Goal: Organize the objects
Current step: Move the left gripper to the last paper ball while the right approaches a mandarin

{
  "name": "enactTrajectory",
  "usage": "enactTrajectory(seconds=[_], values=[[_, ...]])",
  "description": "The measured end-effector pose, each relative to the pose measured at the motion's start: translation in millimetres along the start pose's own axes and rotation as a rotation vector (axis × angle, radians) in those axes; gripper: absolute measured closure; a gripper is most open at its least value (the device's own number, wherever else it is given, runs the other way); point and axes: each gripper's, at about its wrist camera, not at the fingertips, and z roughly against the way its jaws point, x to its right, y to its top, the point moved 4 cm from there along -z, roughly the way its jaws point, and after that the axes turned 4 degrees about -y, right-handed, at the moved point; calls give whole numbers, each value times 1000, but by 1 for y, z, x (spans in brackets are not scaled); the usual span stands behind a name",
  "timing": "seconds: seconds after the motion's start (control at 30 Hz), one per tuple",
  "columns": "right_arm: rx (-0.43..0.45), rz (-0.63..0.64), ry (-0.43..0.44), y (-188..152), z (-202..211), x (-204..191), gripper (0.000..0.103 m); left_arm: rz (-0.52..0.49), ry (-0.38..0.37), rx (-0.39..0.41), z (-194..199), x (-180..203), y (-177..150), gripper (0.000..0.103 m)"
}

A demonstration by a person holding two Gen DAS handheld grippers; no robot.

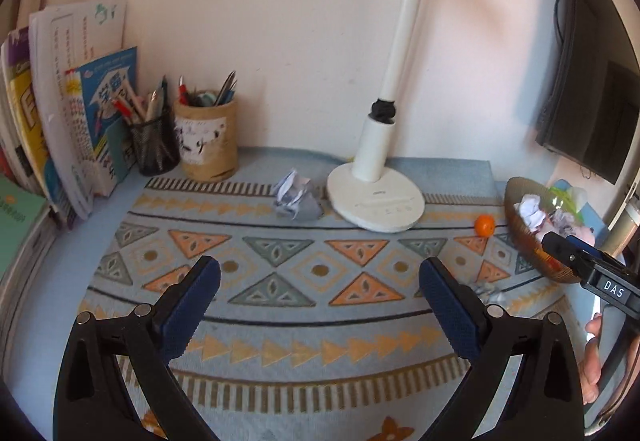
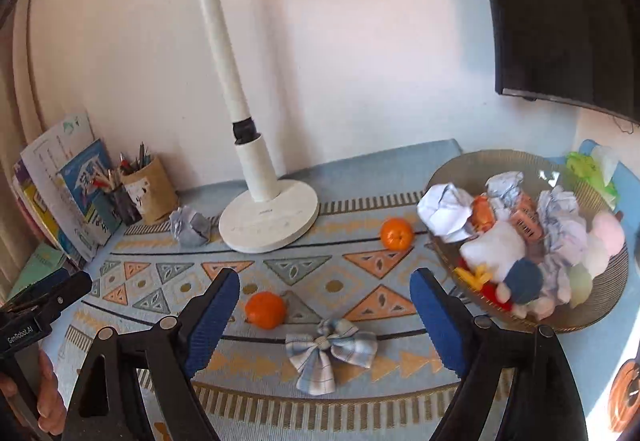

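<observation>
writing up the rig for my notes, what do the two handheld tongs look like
Both the left tongs and right tongs have black angular arms with silver pivot pins and blue ribbed pads. White lettering marks each black body, "DAS" on the right, "GenRobot.AI" on the left. No cables or sleeves show.

Right gripper (image 2: 324, 289) jaws wide apart, nothing between pads, hovering over patterned mat (image 2: 248, 393). Near orange (image 2: 265, 310) and plaid bow (image 2: 329, 349) on mat ahead, apart from each other. Far orange (image 2: 396, 234) between lamp base (image 2: 269, 222) and bowl (image 2: 600, 305). Bowl at right heaped with crumpled paper and soft toys. Paper ball (image 2: 189, 226) just left of lamp base. Pen cups (image 2: 140, 193) and books (image 2: 68, 185) against wall at left. Left gripper (image 2: 40, 305) at left edge, hand (image 2: 48, 401) below it.
</observation>
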Motion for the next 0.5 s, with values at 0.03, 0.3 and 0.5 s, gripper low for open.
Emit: enactTrajectory(seconds=[0.03,0.3,0.5], values=[[0,13,-2,-11,-8,-5,17,26,22,-17,-1,-17,-14,3],[-88,34,19,-38,-36,-9,17,171,42,-53,-17,-68,-59,3],[-117,-56,72,-35,-39,6,17,77,27,-90,-21,-49,-59,3]])
